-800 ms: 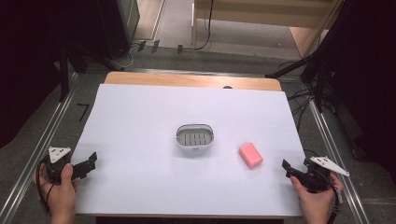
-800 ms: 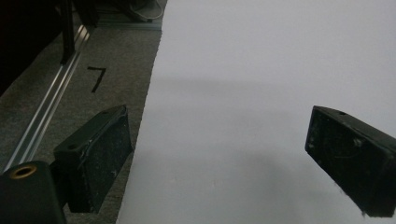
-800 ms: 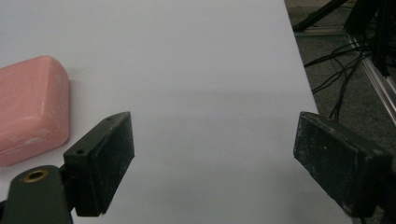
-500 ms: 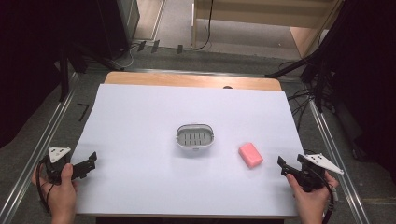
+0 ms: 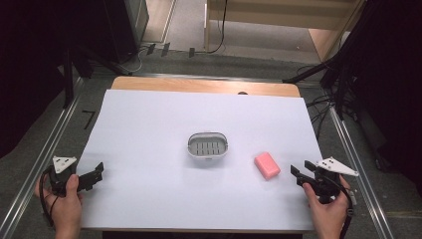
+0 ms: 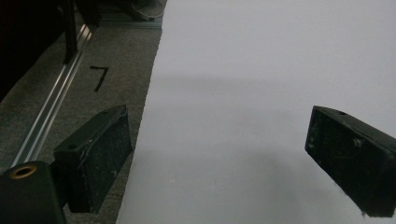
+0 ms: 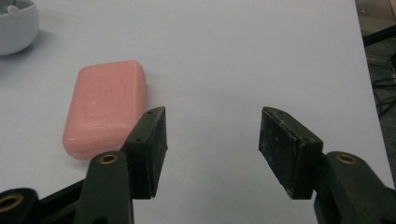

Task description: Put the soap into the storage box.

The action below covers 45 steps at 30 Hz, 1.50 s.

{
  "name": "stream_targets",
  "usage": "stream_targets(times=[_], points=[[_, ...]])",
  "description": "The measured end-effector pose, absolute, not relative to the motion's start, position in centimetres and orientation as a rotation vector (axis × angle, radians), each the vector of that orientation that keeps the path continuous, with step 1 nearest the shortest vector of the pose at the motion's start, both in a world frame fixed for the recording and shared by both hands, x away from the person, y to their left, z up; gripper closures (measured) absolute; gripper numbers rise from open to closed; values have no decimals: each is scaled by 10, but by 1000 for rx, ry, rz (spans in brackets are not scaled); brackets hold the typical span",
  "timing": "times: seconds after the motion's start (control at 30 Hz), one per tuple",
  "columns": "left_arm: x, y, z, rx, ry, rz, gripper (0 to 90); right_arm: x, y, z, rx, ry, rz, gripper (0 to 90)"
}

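A pink bar of soap (image 5: 267, 165) (image 7: 106, 107) lies on the white table right of centre. A grey oval soap dish (image 5: 208, 146) with a slotted floor stands mid-table; its rim (image 7: 16, 25) shows at the top left of the right gripper view. My right gripper (image 5: 301, 172) (image 7: 212, 149) is open just right of the soap, with nothing between its jaws; the soap lies beside the left jaw. My left gripper (image 5: 97, 172) (image 6: 224, 158) is open at the table's front left edge, its jaws wide apart over bare sheet.
The white sheet (image 5: 149, 134) covers a wooden table whose far edge (image 5: 199, 85) shows. Metal rails (image 5: 47, 149) run along both sides over grey carpet. Cables (image 5: 323, 102) trail on the floor at the right, and dark stands rise behind.
My right gripper has moved left toward the pink soap. The left gripper has barely moved.
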State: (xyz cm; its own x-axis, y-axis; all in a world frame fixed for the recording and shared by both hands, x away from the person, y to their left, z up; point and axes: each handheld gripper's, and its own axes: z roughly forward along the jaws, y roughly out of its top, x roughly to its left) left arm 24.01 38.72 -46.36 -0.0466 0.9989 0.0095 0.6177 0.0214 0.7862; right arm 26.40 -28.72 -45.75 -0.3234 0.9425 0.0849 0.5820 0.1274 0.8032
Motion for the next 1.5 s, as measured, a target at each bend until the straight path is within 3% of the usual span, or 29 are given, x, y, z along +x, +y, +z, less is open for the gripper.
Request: stream_targets(times=[0.63,1.5], points=[[241,386,-464,1672,1717,857,77,290,-252,-436,1514,2266,897,221],[241,385,-464,1684,1715,855,77,319,-206,-440,1565,2416,748,169]])
